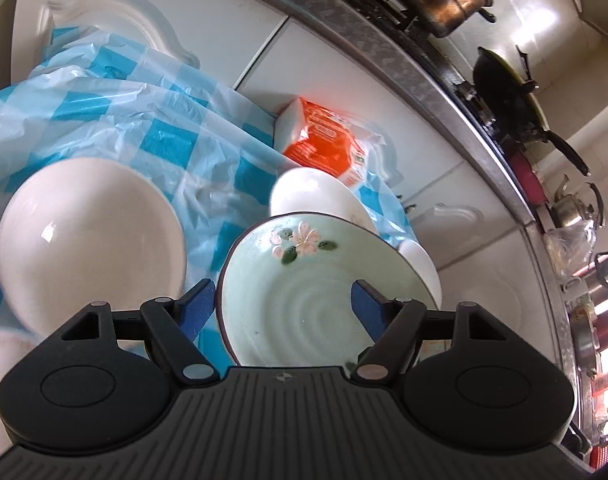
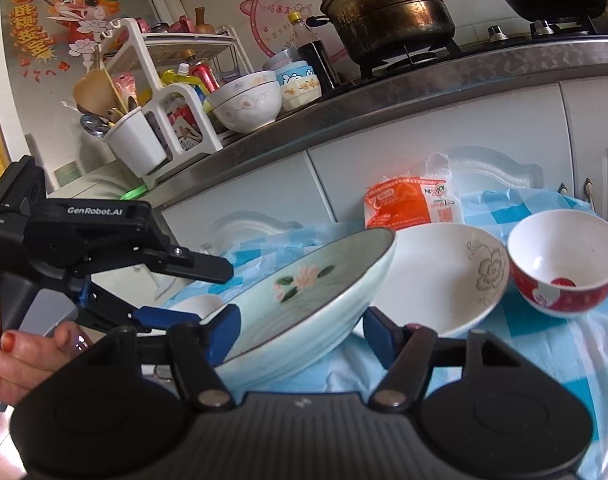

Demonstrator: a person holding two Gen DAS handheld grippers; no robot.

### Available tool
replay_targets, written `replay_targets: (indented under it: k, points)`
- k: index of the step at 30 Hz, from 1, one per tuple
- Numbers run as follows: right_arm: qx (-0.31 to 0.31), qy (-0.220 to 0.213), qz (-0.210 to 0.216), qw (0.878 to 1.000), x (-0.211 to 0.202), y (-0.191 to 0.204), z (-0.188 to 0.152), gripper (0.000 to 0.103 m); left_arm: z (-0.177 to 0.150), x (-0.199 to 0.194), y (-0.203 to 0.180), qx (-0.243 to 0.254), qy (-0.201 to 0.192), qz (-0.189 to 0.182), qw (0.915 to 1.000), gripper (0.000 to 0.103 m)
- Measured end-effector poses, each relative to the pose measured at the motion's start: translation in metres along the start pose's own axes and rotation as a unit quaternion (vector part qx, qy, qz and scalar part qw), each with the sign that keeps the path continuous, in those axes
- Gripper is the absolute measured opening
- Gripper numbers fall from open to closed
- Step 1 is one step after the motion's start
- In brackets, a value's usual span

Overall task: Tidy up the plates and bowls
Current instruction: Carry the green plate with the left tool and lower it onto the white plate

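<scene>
A pale green plate with a pink flower (image 2: pixel 304 292) hangs tilted above the blue-checked cloth (image 2: pixel 484 208). My right gripper (image 2: pixel 300 328) is shut on its near rim, one blue pad on the inner face and the other under the plate. My left gripper (image 1: pixel 284 300) straddles the opposite rim of the green plate (image 1: pixel 304 280), jaws wide. In the right wrist view the left gripper (image 2: pixel 212 294) shows a gap between its upper finger and the plate. A white plate with a grey flower (image 2: pixel 444 272) and a red bowl (image 2: pixel 564 260) sit to the right.
A white bowl (image 1: pixel 88 240) rests on the cloth left of the green plate. An orange packet (image 2: pixel 408 204) leans against the white cabinet doors behind. The counter edge (image 2: pixel 384 92) above carries a pot, a wok, bowls and a rack. A hand (image 2: pixel 8 352) holds the left gripper.
</scene>
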State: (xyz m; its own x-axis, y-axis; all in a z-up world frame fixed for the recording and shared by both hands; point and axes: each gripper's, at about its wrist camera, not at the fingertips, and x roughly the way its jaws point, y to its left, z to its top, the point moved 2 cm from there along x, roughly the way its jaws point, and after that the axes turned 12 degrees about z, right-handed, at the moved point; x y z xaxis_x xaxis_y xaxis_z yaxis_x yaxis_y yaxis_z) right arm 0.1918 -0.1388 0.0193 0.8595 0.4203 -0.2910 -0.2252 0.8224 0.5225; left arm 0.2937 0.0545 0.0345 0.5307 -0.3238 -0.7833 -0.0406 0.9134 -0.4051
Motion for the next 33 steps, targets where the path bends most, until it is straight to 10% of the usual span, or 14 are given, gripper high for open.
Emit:
replay_targets:
  k: [33]
  points:
    - [-0.012,0.054,0.006,0.998,-0.077,0.085,-0.114,0.068,-0.157,-0.092,0.072,-0.046,-0.021,0.014,0.9987,0.087]
